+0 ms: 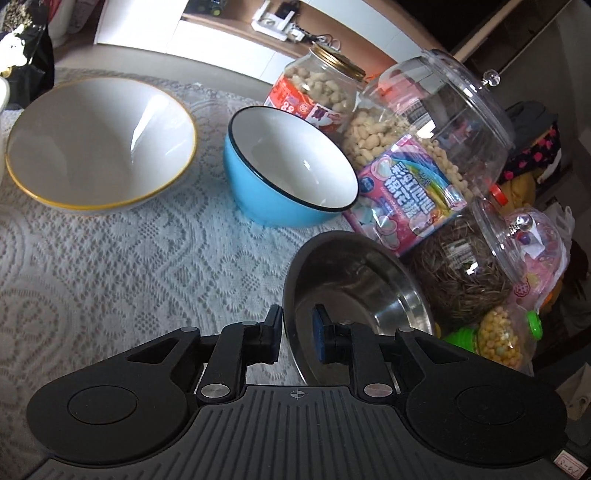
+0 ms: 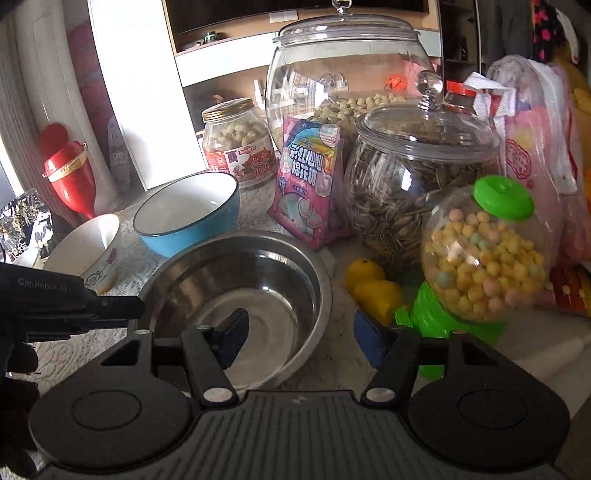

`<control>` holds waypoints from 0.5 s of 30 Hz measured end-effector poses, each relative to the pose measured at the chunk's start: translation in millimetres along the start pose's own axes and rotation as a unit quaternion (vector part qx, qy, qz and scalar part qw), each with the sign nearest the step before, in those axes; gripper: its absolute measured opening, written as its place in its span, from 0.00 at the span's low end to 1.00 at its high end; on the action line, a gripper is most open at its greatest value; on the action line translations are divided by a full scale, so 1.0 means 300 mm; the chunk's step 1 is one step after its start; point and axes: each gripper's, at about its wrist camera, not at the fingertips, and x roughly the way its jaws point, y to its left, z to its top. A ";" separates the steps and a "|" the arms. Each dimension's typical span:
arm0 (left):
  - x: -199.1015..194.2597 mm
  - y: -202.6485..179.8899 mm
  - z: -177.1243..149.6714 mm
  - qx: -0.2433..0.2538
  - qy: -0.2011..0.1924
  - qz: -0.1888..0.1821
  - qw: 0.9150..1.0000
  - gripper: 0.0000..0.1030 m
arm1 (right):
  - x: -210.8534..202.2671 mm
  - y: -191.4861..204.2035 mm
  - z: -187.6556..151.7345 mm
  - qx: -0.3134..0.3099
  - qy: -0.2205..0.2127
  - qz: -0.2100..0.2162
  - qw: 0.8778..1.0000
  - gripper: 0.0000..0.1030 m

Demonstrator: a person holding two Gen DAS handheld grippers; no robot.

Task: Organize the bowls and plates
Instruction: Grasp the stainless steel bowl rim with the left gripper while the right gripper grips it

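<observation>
Bowls empty: steel bowl (image 1: 354,291) rim between left claw (image 1: 297,334) pads, grip unclear; right claw (image 2: 299,334) open.

I see a table under a white lace tablecloth (image 1: 110,258), lit by daylight that glares off its surfaces. Behind it stands a white cabinet (image 1: 229,40) with a wood-toned shelf (image 1: 225,20) running across it; in the right wrist view a dark recess (image 2: 295,11) sits above that shelf. A tall white panel (image 2: 136,92) rises at left.
</observation>
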 end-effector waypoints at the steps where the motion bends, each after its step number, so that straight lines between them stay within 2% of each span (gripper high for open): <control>1: 0.010 -0.011 0.002 0.009 -0.002 0.007 1.000 0.20 | 0.030 0.008 0.016 -0.008 0.003 -0.006 1.000 0.56; 4: 0.045 -0.024 0.008 0.024 -0.002 0.028 0.999 0.20 | 0.097 0.021 0.039 -0.015 0.014 -0.023 1.000 0.55; 8: 0.100 0.005 0.003 0.009 0.028 0.009 1.000 0.20 | 0.151 0.016 0.037 -0.002 0.030 -0.011 0.999 0.55; 12: 0.130 0.025 -0.009 0.002 0.047 -0.011 0.999 0.19 | 0.161 0.033 0.024 -0.010 0.033 -0.008 0.999 0.45; 15: 0.105 0.018 -0.018 0.025 0.038 0.015 0.999 0.19 | 0.133 0.053 0.019 -0.016 0.023 0.006 1.000 0.35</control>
